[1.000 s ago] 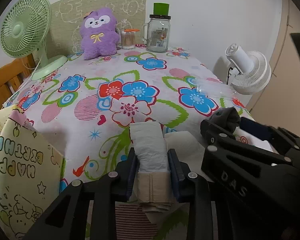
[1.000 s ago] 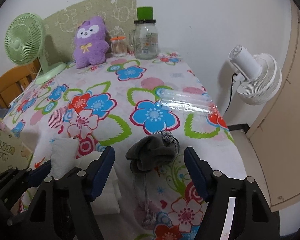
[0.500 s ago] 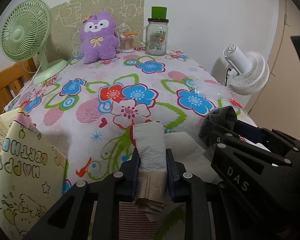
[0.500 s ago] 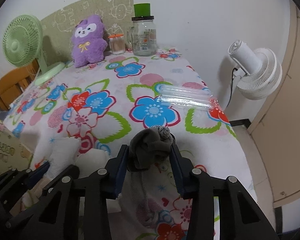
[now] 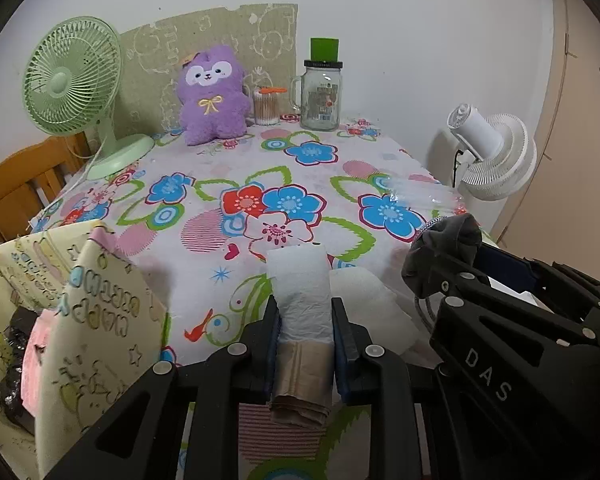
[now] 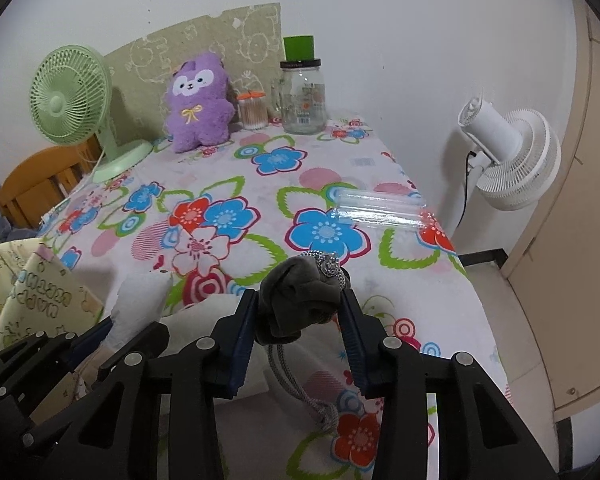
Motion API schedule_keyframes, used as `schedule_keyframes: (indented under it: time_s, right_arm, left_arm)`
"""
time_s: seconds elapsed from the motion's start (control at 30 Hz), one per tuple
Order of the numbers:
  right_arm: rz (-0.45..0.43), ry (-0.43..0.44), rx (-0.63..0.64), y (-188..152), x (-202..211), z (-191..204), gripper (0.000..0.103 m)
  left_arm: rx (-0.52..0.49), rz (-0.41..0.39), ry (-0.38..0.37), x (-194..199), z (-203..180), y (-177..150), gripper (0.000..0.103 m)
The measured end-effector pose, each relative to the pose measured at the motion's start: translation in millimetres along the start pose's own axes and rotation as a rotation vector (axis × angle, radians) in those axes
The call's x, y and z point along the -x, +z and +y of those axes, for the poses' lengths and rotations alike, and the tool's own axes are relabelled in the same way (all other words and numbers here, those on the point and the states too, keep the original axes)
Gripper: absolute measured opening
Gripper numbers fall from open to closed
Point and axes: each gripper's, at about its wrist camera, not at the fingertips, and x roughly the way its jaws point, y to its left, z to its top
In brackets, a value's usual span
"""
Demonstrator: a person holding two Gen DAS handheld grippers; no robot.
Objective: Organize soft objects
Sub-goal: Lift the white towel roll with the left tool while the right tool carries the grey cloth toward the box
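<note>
A: Floral tablecloth (image 5: 292, 204) is spread across the whole table, with a white wall behind. What is being gripped?

B: By the left gripper (image 5: 305, 344), a rolled white-and-tan cloth (image 5: 302, 300) is clenched between the jaws, just above the near table edge at six o'clock. By the right gripper (image 6: 298, 320), a bunched grey drawstring pouch (image 6: 300, 300) is clamped; its cord (image 6: 300, 384) is seen dangling below the jaws.

A: Which step is judged to be in hand?

B: The pick-up seems done on both sides, so a carry to storage is probably under way. A white folded piece (image 5: 372, 308) is left lying on the table between the two grippers.

A: Where could the items be put?

B: A yellow "Happy Birthday" gift bag (image 5: 88, 320) is stood open at eight o'clock in the left view. Something pink and something dark are glimpsed inside; what they are cannot be told. The next move is judged to call for the cloth to be swung leftward over the bag mouth before the jaws are released, with the pouch brought after.

A: Other containers?

B: A glass jar (image 5: 319, 96) with a green cup on its lid is set at twelve o'clock and appears empty. Beside it, a small pot of cotton swabs (image 5: 266, 106) is placed next to a purple plush toy (image 5: 212, 96).
</note>
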Motion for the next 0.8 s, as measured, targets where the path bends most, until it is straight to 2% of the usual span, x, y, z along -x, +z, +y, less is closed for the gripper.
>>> schedule_keyframes:
  time_s: [0.8]
  right_arm:
    - [-0.079,-0.001,0.029,-17,61,19,0.043]
  left_arm:
    - [-0.008,-0.081,-0.002,53,4,-18,0.022]
